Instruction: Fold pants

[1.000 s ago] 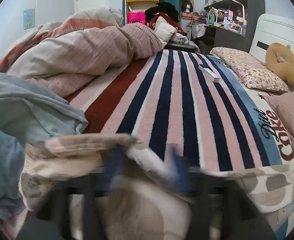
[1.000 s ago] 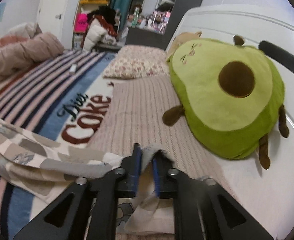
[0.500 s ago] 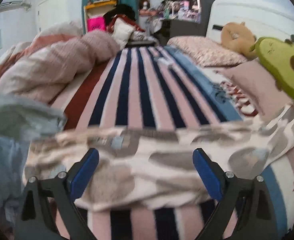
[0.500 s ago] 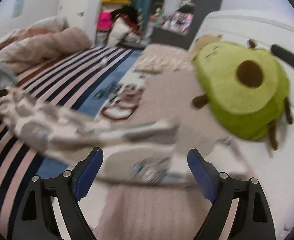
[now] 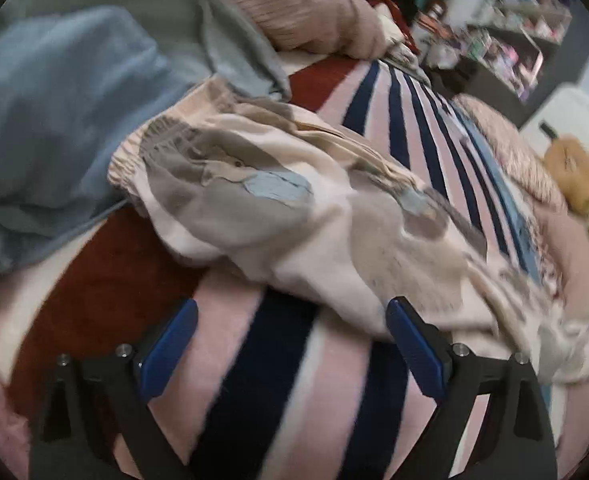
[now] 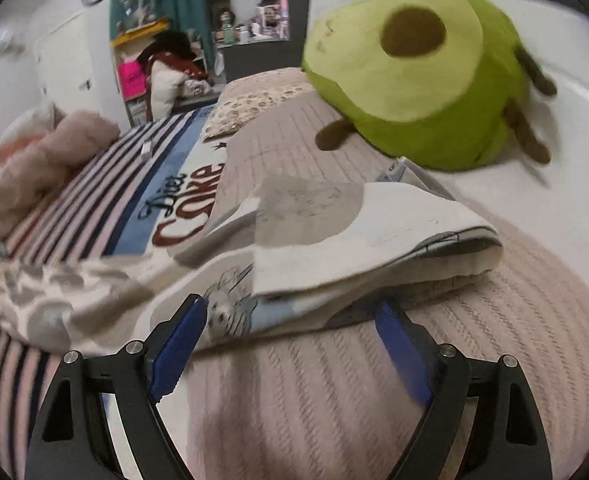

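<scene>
The pants (image 5: pixel 294 216) are cream with grey and pale blue patches and lie stretched across the striped blanket (image 5: pixel 262 360). Their elastic waistband (image 5: pixel 134 152) rests against a blue garment. My left gripper (image 5: pixel 291 304) is open just short of the pants' near edge, with nothing pressed between its blue pads. In the right wrist view the leg ends of the pants (image 6: pixel 334 220) lie folded over on a pink knitted pillow (image 6: pixel 334 380). My right gripper (image 6: pixel 292 303) is open at their near hem, and its pads (image 6: pixel 178 344) do not press the cloth.
A blue garment (image 5: pixel 54 120) and a pink duvet (image 5: pixel 302 12) are heaped at the left. A green avocado plush (image 6: pixel 414 80) leans on the white headboard (image 6: pixel 574 120), beside a floral pillow (image 6: pixel 262 100). A small white object (image 6: pixel 147 150) lies on the blanket.
Both grippers went from shut on the pants to open, and the pants dropped flat onto the bed. The left gripper swung down and left toward the waistband; the right sank toward the leg ends.
</scene>
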A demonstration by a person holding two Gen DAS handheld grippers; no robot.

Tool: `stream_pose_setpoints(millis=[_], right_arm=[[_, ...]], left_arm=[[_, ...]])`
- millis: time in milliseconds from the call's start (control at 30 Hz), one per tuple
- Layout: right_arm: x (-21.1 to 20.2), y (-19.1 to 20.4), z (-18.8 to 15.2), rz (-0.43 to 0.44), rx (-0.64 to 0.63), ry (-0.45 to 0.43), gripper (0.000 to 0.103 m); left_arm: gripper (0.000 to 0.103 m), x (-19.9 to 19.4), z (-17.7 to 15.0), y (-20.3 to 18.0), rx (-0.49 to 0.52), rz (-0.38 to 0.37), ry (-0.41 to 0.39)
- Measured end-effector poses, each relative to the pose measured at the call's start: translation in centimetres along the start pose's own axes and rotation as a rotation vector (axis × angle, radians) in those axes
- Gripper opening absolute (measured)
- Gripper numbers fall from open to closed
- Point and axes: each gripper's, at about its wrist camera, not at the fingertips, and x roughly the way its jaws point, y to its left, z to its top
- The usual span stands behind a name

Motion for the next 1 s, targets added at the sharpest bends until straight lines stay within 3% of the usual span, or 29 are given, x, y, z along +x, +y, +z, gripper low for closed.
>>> stream_pose_setpoints(millis=[200,267,300,333,367,400,433,500,767,1000], right_arm=[[1.5,0.5,1.7,0.004,-0.005,0.009,0.082],[2.4,1.1,2.1,0.002,-0.011,0.008,0.070],[2.7,1.3,2.3,-0.002,-0.011,0.013,0.058],[3.2,1.5,2.6,-0.017,-0.016,0.013,0.041],[3.3,1.5,2.6,-0.028,-0.020,0.009,0.033],[3.2,1.6,2.6,-0.034,-0.024,-0.001,0.021],[2.8,1.7,2.5,-0.023,-0.028,-0.018,0.016],[1.9,1.7,2.3,-0.004,-0.028,-0.061,0.013],[-2.1,0.8,1.9,0.009,-0.033,-0.118,0.010],[-9.8,-1.7,-1.1,0.046,0.000,-0.097,0.010]], left_arm=[[0.094,2.2,2.4,-0.8,-0.024,0.008,-0.054],[0.094,3.2,3.2,-1.3,-0.038,0.008,-0.071],[0.092,3.5,3.5,-1.6,-0.032,0.013,-0.082],[0.079,3.7,3.6,-2.1,-0.014,0.027,-0.103],[0.067,3.8,3.9,-2.4,0.001,0.040,-0.114],[0.035,3.7,3.9,-2.5,0.009,0.046,-0.119],[0.020,3.6,3.9,-2.5,0.014,0.037,-0.122],[0.014,2.7,3.9,-3.1,0.048,0.039,-0.151],[0.011,-4.4,2.4,-4.7,0.150,0.056,-0.242],[0.011,-12.8,-2.8,-3.2,0.188,0.009,-0.215]])
